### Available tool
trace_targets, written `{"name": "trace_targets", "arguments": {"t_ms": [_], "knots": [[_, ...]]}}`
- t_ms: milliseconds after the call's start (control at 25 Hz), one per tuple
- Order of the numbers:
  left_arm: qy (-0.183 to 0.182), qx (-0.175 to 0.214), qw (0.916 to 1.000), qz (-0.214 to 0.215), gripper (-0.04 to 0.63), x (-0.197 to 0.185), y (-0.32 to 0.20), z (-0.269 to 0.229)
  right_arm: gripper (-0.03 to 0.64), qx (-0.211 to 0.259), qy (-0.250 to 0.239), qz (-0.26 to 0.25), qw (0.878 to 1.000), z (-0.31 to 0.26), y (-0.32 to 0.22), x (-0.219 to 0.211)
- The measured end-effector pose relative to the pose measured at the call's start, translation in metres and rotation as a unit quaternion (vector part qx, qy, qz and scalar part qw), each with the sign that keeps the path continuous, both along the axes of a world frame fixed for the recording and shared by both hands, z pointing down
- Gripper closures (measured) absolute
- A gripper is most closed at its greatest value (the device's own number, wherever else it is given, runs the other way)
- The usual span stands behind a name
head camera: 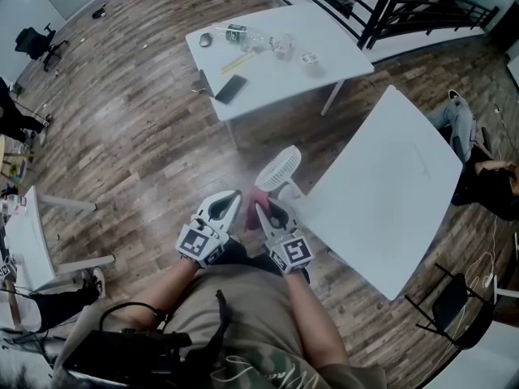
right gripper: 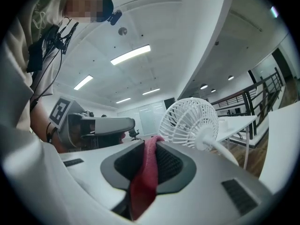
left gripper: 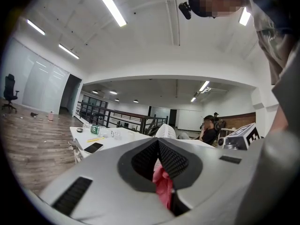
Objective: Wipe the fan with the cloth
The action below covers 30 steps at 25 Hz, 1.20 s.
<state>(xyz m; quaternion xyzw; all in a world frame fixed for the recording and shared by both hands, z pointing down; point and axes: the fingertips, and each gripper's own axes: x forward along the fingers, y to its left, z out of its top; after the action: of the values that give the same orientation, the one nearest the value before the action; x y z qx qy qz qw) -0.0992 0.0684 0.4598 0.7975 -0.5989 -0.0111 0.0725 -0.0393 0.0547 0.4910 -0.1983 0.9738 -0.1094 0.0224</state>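
Observation:
A small white fan [head camera: 278, 171] stands on the near corner of a white table [head camera: 389, 193], its round grille tilted up. Just below it in the head view, a red cloth [head camera: 254, 209] hangs between both grippers. My left gripper [head camera: 236, 196] is shut on one part of the cloth [left gripper: 164, 184], which bunches between its dark pads. My right gripper [head camera: 261, 210] is shut on another part of the cloth [right gripper: 144, 172], with the fan [right gripper: 190, 123] close ahead and slightly right of its jaws. The left gripper [right gripper: 101, 125] shows beside it in the right gripper view.
A second white table [head camera: 324, 43] farther off holds a black phone [head camera: 231, 88], a bottle [head camera: 236, 32] and small cups. A black railing [head camera: 405, 2] runs at the back right. A person [head camera: 478, 173] sits on the floor at the right. A folding chair [head camera: 458, 302] stands lower right.

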Motion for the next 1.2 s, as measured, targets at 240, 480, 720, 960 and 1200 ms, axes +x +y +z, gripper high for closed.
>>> {"name": "trace_targets", "arguments": {"t_ms": [240,480,720,960,1200], "knots": [[0.003,-0.017,0.9997,-0.017,0.574,0.001,0.000,-0.006,0.549,0.009,0.009,-0.012,1.000,-0.014,-0.004,0.002],[0.007,-0.018,0.9995,-0.025,0.574,-0.004,0.004,-0.008,0.549,0.008,0.013,-0.019,1.000,-0.027,-0.007,0.002],[0.016,-0.024,0.9990,-0.034,0.574,-0.008,0.006,-0.008,0.549,0.021,0.026,-0.016,0.999,-0.038,-0.015,0.005],[0.013,-0.030,0.9990,-0.031,0.574,0.001,0.002,-0.012,0.552,0.022,0.021,0.007,1.000,-0.052,-0.029,0.019],[0.017,-0.027,0.9989,-0.033,0.574,0.008,-0.005,-0.014,0.552,0.038,0.021,0.002,0.999,-0.066,-0.041,0.025]]}}
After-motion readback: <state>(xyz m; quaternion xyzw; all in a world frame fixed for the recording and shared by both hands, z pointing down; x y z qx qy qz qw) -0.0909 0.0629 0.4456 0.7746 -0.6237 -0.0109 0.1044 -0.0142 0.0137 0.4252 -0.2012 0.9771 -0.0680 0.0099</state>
